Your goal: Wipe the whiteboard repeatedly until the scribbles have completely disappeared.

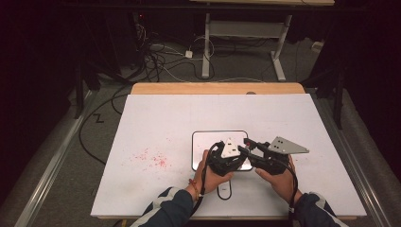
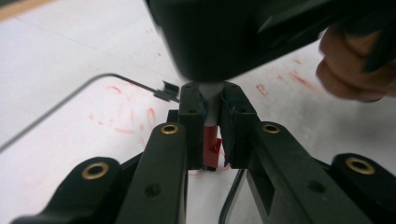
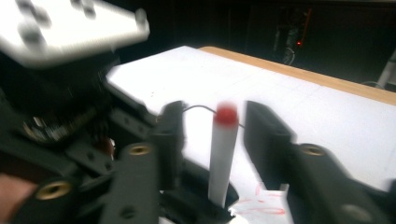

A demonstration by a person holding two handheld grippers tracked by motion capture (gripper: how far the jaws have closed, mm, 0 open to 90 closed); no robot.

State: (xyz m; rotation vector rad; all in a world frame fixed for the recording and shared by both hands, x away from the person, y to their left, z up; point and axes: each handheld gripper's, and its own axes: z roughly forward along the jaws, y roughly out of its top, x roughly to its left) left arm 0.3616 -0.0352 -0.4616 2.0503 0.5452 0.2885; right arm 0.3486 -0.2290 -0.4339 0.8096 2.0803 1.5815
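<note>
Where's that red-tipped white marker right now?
The marker stands upright, clamped at its lower end in the left gripper, just above the small whiteboard near the table's middle; the right gripper has its jaws open around it.

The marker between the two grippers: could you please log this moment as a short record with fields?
marker: white barrel, red end, red cap part between the left jaws
left gripper: shut on the marker
right gripper: open, jaws either side of the marker, not touching
whiteboard: small, black-edged, faint red marks, under both grippers
table: white sheet, red smudges at its left
hands: left hand, right hand
</note>
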